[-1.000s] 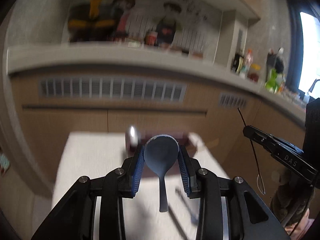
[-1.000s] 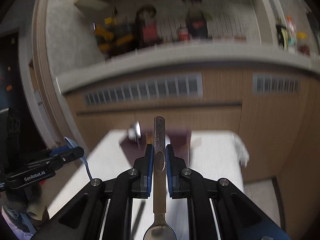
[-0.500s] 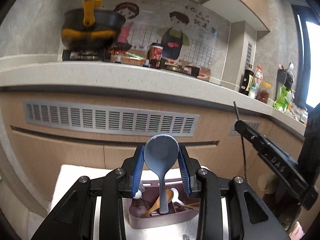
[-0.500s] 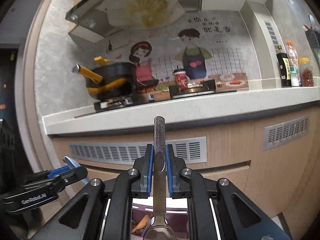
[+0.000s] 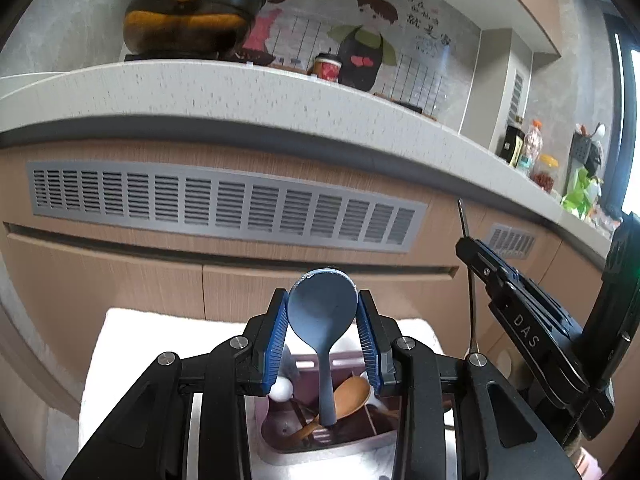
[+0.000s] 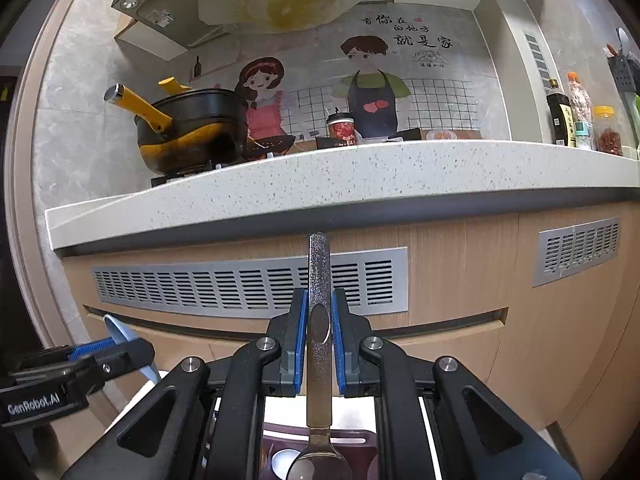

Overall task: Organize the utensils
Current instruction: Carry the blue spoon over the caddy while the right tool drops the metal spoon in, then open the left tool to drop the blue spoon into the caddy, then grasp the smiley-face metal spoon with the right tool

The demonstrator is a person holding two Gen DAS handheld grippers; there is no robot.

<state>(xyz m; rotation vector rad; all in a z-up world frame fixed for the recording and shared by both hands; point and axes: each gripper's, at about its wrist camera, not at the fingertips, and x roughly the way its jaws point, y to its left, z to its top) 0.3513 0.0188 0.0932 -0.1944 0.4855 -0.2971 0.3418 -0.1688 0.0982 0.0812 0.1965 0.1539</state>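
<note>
My left gripper (image 5: pixel 322 320) is shut on a blue plastic spoon (image 5: pixel 322 312), bowl up, handle hanging down over a mauve utensil holder (image 5: pixel 320 446). The holder stands on a white cloth and holds a wooden spoon (image 5: pixel 350 398) and a white spoon (image 5: pixel 281 391). My right gripper (image 6: pixel 319 328) is shut on a metal spoon (image 6: pixel 319 320), handle up, bowl (image 6: pixel 318 466) down over the holder (image 6: pixel 360 440). The right gripper shows in the left wrist view (image 5: pixel 480 256) with the metal spoon's thin edge. The left gripper shows in the right wrist view (image 6: pixel 120 344).
A white cloth (image 5: pixel 116 344) covers the low table. Behind it are wooden cabinet fronts with a grey vent grille (image 5: pixel 224 204) and a speckled counter edge (image 6: pixel 320 176). A black and yellow pot (image 6: pixel 188 132) and bottles (image 6: pixel 576 120) stand on the counter.
Both grippers have moved forward towards the cabinets and over the holder, each keeping its spoon. The holder now lies right under the spoon ends.
</note>
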